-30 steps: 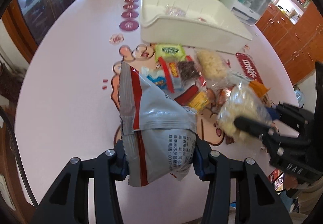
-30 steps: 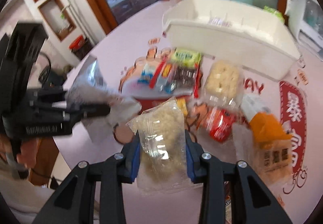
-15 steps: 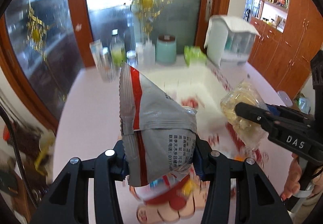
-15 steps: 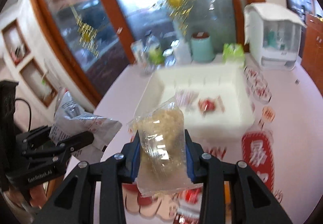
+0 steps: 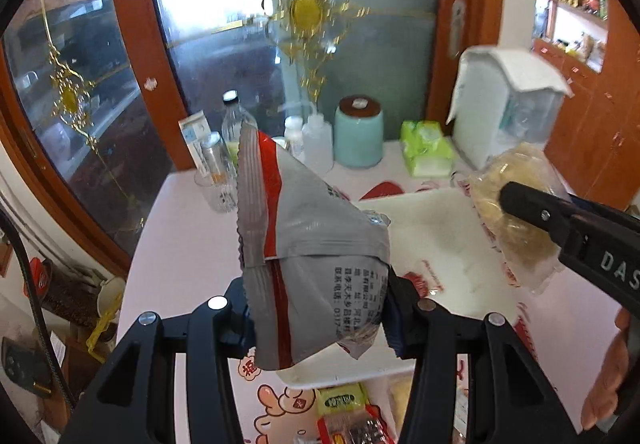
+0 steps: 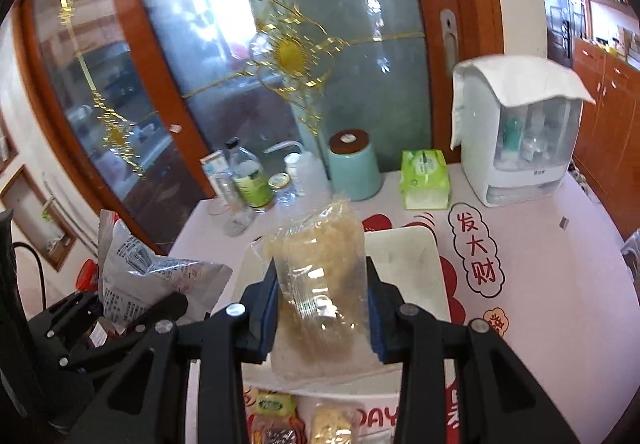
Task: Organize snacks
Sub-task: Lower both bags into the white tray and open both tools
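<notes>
Snack packets ride above the white tray [image 6: 404, 256]: your left gripper [image 5: 320, 320] pinches the grey-and-red bag [image 5: 308, 256], your right gripper [image 6: 322, 308] clamps the clear packet [image 6: 320, 284], ready to drop in.

Both wrist views close above table [image 5: 180, 244], facing glass door [image 6: 280, 84], sharing white tray [image 6: 404, 256]

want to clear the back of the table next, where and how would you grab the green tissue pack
Judging by its shape, take the green tissue pack across its two short sides, coming from above. It is a soft upright block, with the teal canister near one side.
</notes>
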The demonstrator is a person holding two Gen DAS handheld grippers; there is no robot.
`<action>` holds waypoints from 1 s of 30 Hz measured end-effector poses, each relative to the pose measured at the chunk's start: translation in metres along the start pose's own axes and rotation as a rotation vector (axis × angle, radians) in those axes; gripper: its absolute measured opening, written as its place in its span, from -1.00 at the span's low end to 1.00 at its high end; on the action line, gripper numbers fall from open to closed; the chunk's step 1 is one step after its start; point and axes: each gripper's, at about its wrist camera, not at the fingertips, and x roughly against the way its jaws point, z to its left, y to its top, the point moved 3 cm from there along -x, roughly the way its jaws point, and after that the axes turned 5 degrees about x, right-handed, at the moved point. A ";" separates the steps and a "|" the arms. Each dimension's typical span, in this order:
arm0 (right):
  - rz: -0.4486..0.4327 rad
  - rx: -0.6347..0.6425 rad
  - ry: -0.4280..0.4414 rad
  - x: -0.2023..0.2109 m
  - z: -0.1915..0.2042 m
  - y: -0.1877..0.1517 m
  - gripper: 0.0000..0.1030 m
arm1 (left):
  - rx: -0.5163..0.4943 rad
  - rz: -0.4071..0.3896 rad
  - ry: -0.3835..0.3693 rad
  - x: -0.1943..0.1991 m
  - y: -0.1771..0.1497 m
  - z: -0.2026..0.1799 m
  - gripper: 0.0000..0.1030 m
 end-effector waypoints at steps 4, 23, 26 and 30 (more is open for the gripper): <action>0.085 0.001 -0.031 -0.045 -0.009 -0.010 -0.28 | 0.010 0.077 0.023 -0.044 -0.007 -0.007 -0.08; 0.395 0.041 -0.039 -0.164 -0.016 -0.085 -0.19 | -0.097 0.253 0.137 -0.137 -0.058 -0.017 0.70; 0.385 0.041 -0.045 -0.163 -0.017 -0.084 -0.01 | -0.077 0.257 0.127 -0.135 -0.059 -0.012 0.70; 0.369 0.033 -0.041 -0.155 -0.017 -0.081 0.07 | -0.074 0.233 0.114 -0.124 -0.056 -0.011 0.70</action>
